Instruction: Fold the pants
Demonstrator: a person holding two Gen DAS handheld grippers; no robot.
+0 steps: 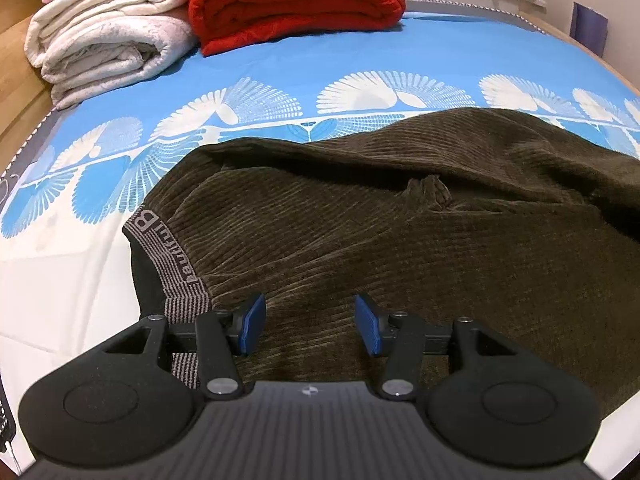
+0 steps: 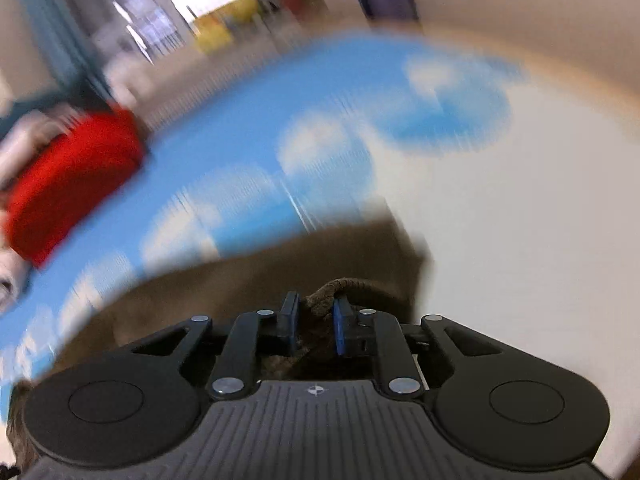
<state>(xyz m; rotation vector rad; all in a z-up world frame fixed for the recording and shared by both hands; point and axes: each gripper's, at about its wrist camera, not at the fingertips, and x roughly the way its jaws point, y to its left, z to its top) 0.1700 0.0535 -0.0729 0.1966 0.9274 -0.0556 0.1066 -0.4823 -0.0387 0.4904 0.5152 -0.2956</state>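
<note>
Nearest, the left gripper (image 1: 310,325) hovers wide over the pants (image 1: 400,240), waistband (image 1: 168,256) at nine o'clock, likely to steady them, while the right gripper (image 2: 316,326) pinches a bunch for folding.

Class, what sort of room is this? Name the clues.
Most likely a bedroom: a bed with a blue patterned sheet, folded blankets, white and red, stacked at its far end, and brown corduroy pants laid out.

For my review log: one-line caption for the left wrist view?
Open left gripper over brown corduroy pants on a blue patterned bedsheet.
</note>
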